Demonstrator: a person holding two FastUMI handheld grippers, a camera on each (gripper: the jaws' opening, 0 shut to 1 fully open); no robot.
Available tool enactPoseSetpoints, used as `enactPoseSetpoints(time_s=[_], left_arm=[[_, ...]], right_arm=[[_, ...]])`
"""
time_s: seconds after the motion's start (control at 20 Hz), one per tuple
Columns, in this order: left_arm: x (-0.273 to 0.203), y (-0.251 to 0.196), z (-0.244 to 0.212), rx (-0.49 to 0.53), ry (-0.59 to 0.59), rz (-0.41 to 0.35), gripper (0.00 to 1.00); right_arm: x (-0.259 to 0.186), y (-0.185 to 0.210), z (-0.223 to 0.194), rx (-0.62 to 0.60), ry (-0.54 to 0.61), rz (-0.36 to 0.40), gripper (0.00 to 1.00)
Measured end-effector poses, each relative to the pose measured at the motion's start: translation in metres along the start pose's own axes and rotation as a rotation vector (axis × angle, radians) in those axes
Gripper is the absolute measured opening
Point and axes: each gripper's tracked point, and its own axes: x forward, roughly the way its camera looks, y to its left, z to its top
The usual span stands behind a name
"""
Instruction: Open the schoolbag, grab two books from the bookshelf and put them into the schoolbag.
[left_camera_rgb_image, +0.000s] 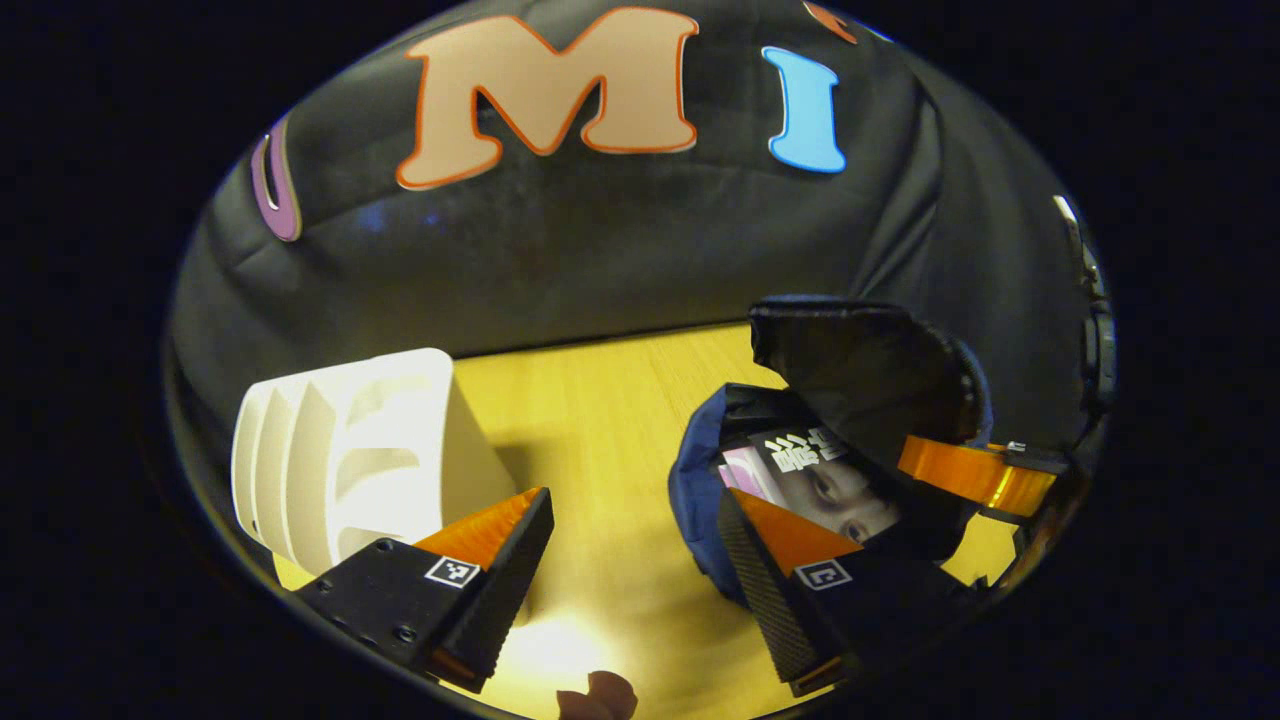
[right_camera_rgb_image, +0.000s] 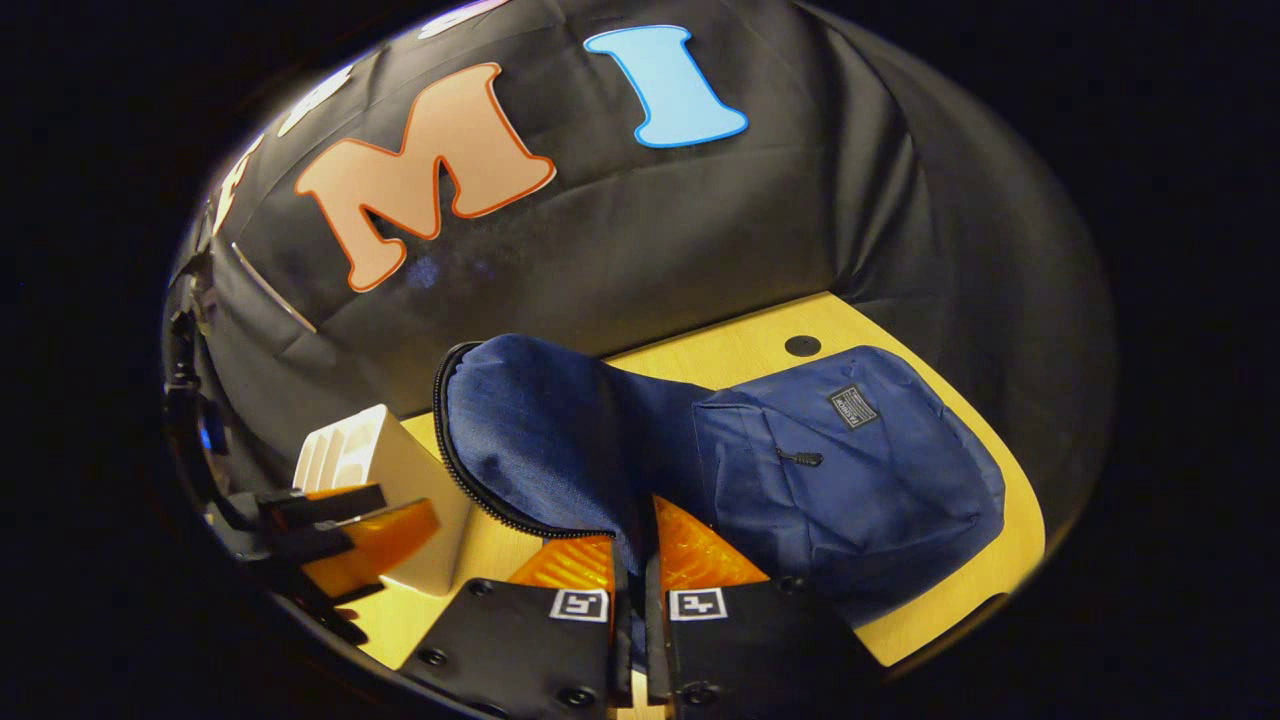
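Observation:
The blue schoolbag (right_camera_rgb_image: 850, 470) lies on the wooden table, its zip undone and its flap (right_camera_rgb_image: 530, 430) lifted. My right gripper (right_camera_rgb_image: 640, 550) is shut on the flap's edge and holds it up; it also appears in the left gripper view as the right gripper (left_camera_rgb_image: 975, 475). Inside the open schoolbag (left_camera_rgb_image: 700, 470) two books lean together, a dark-covered book (left_camera_rgb_image: 835, 480) in front and a pink book (left_camera_rgb_image: 745, 470) behind it. My left gripper (left_camera_rgb_image: 632, 515) is open with nothing between its fingers, just left of the bag's mouth. The white bookshelf (left_camera_rgb_image: 350, 460) stands to its left.
The bookshelf (right_camera_rgb_image: 370, 460) sits near the table's left end, with the left gripper (right_camera_rgb_image: 345, 535) in front of it. A round black hole (right_camera_rgb_image: 803, 345) marks the table's far right. The black cloth wall runs along the table's back edge. A fingertip (left_camera_rgb_image: 600, 695) shows at the bottom.

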Motion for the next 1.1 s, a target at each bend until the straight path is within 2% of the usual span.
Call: enactPoseSetpoints(time_s=[0.15, 0.25, 0.3, 0.45, 0.6, 0.8, 1.1], left_arm=[[-0.039, 0.019, 0.016, 0.011, -0.116, 0.043, 0.96], [-0.07, 0.032, 0.026, 0.014, -0.19, 0.062, 0.96], [-0.083, 0.035, 0.029, 0.01, -0.215, 0.072, 0.96], [-0.117, 0.04, 0.027, -0.032, -0.275, 0.074, 0.95], [-0.128, 0.055, 0.017, -0.005, -0.302, 0.114, 0.95], [-0.149, 0.065, 0.01, -0.004, -0.328, 0.145, 0.95], [-0.176, 0.071, 0.014, -0.022, -0.346, 0.161, 0.97]], right_arm=[[-0.005, -0.001, 0.002, -0.033, -0.011, -0.014, 0.08], [-0.008, 0.004, 0.003, -0.048, -0.02, 0.003, 0.09], [-0.014, 0.006, 0.002, -0.049, -0.015, 0.008, 0.14], [-0.02, 0.014, -0.013, -0.084, 0.005, 0.017, 0.56], [-0.034, 0.026, -0.023, -0.127, -0.01, 0.014, 0.98], [-0.072, 0.055, -0.024, -0.188, -0.082, 0.051, 1.0], [-0.129, 0.11, 0.022, -0.279, -0.249, 0.143, 1.0]])
